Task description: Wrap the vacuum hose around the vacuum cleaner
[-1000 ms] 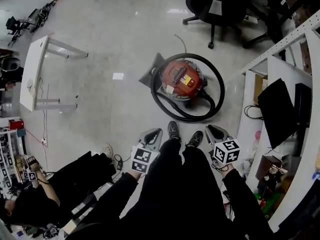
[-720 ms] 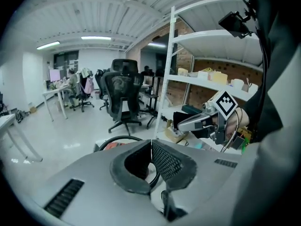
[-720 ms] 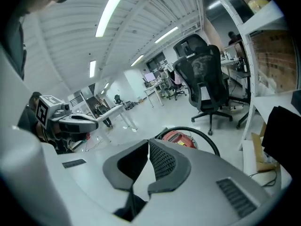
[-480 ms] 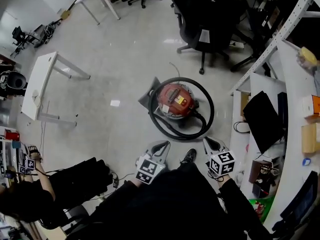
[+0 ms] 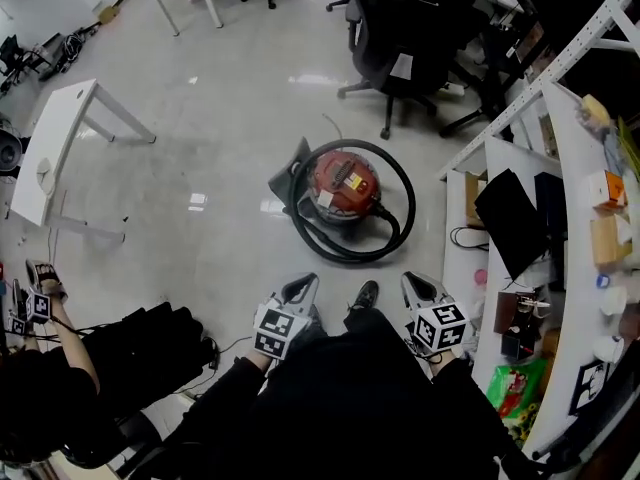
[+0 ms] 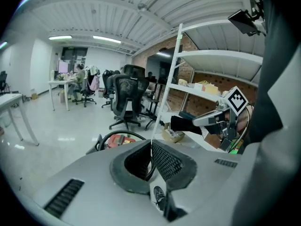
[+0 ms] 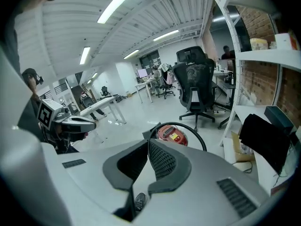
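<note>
The red vacuum cleaner [image 5: 345,186] stands on the floor ahead of the person's feet. Its black hose [image 5: 404,200] lies in a loop around the body. My left gripper [image 5: 300,289] and right gripper [image 5: 416,285] hang side by side well short of it, at the bottom of the head view. Both are shut with nothing between their pads. In the left gripper view the vacuum cleaner [image 6: 120,140] shows just past the shut left gripper [image 6: 150,147]. In the right gripper view the vacuum cleaner [image 7: 173,133] and hose [image 7: 199,138] sit beyond the shut right gripper [image 7: 148,147].
Black office chairs [image 5: 400,28] stand behind the vacuum. A white shelving rack [image 5: 545,158] with boxes runs along the right. A white table [image 5: 50,148] is at the left. A seated person [image 5: 60,398] is at the lower left.
The view has pulled back and the vacuum looks smaller and farther off. Both grippers have risen from the floor and stay side by side, empty.
</note>
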`<state>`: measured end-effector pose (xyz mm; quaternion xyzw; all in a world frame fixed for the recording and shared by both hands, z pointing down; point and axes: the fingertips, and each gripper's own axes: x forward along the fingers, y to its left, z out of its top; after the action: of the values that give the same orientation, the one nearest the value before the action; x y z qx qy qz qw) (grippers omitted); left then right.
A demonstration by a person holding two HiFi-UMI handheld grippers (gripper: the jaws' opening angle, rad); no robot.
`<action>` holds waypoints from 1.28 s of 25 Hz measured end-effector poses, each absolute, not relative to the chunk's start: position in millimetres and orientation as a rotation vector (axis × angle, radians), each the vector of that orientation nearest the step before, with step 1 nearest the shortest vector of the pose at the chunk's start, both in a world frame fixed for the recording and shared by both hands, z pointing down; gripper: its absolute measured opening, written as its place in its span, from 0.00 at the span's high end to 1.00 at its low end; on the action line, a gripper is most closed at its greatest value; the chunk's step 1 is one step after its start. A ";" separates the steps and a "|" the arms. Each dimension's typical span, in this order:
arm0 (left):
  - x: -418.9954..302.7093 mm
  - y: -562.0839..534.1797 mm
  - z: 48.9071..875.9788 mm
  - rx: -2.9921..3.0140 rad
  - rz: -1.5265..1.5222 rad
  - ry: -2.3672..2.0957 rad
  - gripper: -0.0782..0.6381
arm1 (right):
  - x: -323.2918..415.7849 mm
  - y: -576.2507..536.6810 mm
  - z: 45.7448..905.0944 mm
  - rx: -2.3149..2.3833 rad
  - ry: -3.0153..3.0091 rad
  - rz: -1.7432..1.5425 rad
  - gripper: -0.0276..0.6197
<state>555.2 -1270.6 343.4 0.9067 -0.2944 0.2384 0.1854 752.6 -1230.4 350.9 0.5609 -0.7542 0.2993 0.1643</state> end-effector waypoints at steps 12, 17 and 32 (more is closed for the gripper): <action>524.0 -1205.9 349.8 2.564 0.691 -0.637 0.86 | 687.3 -1150.4 345.8 1.638 -2.094 0.897 0.92; 535.6 -1174.1 336.2 2.618 0.709 -0.638 0.86 | 681.9 -1116.7 345.2 1.643 -2.142 0.835 0.92; 564.9 -990.3 349.0 2.529 0.906 -0.599 0.86 | 716.2 -919.6 406.6 1.670 -2.083 1.122 0.92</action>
<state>564.9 -990.3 349.0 0.9015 -0.2136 0.3228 0.1935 716.2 -919.6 406.6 0.5725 -0.7138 0.3844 0.1224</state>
